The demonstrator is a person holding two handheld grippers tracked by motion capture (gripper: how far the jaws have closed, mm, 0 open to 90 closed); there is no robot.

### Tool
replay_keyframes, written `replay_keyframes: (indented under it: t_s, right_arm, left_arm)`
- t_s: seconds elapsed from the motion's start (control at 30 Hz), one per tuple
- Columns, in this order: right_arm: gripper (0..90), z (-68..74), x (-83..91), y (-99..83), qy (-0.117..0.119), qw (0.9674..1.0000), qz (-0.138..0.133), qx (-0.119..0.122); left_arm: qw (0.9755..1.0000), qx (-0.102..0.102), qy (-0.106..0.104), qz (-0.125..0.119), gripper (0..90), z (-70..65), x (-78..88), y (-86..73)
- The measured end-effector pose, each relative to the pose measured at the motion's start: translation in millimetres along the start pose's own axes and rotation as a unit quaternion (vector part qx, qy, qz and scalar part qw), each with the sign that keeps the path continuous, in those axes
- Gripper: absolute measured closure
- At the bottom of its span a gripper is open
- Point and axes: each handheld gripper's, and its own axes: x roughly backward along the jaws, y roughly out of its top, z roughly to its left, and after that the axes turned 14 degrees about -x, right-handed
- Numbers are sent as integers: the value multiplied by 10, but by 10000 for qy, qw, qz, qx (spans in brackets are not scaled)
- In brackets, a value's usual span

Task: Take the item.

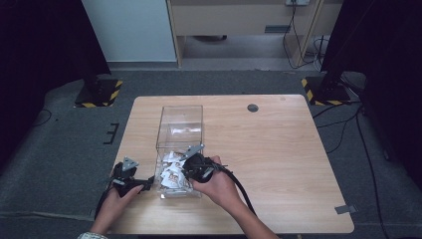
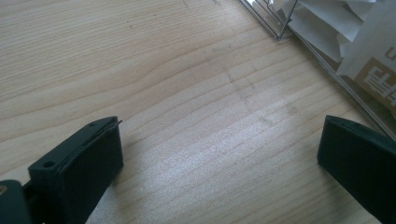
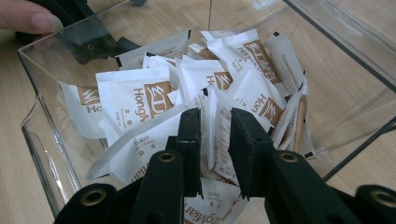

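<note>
In the right gripper view, the right gripper (image 3: 215,140) sits at lower centre inside the clear box (image 3: 336,88), its fingers (image 3: 190,140) narrowed around one upright white sachet (image 3: 215,130), while the left gripper (image 2: 219,154) hovers wide open over the bare tabletop (image 2: 187,70).

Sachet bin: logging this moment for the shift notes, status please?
Right gripper down in clear bin, jaws closing around one white sachet. Left gripper open over bare table beside bin. Nothing in the way.

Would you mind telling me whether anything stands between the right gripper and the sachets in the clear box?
Nothing visible does. The right gripper is already inside the open-topped clear box, its jaws nearly closed around a white sachet standing edge-up in the pile.
</note>
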Motion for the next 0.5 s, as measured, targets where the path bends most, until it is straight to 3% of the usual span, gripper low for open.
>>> replay_keyframes:
  t_s: [0.23,0.3,0.5]
  right_arm:
    - [781,7,-37,-15,-34,10000,72,-50]
    - [828,5,-50,-21,-50,9999,87,-17]
    - [871,0,-22,-6,-9,10000,6,-40]
  left_arm:
    - [10000,-1,1,1,0,0,0,0]
    - [10000,-1,0,1,0,0,0,0]
    - [10000,-1,1,1,0,0,0,0]
